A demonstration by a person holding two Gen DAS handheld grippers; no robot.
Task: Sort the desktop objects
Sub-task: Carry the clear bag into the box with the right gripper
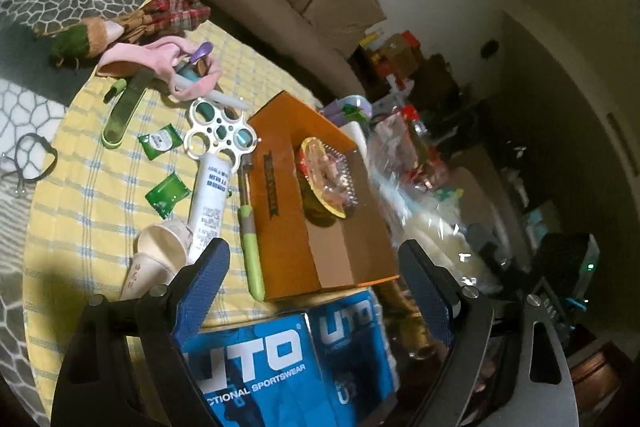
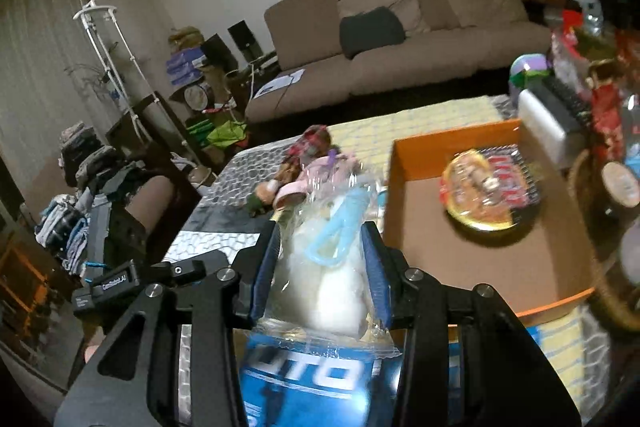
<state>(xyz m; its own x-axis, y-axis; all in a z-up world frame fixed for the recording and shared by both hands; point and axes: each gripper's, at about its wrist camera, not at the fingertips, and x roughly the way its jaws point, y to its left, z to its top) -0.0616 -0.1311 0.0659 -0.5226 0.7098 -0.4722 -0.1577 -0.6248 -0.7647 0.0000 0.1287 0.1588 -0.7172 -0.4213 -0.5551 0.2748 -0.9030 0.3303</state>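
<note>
Currently we hold white plush in clear bag (image 2: 332,267) with right gripper (image 2: 320,267), clamped both sides, above blue UTO box (image 2: 320,379). Orange box (image 2: 500,267) at 3 o'clock of it, snack bowl (image 2: 488,195) inside. We judge plush light, soft, wrapper slippery; grip mid-body, not blue clip. Left gripper (image 1: 316,291) spread wide, empty, over same boxes. Left view alone shows us clutter at 10 o'clock: white tube (image 1: 210,203), green packets (image 1: 160,141), paper cup (image 1: 160,255), green pen (image 1: 252,247). Right view alone shows bagged plush.
</note>
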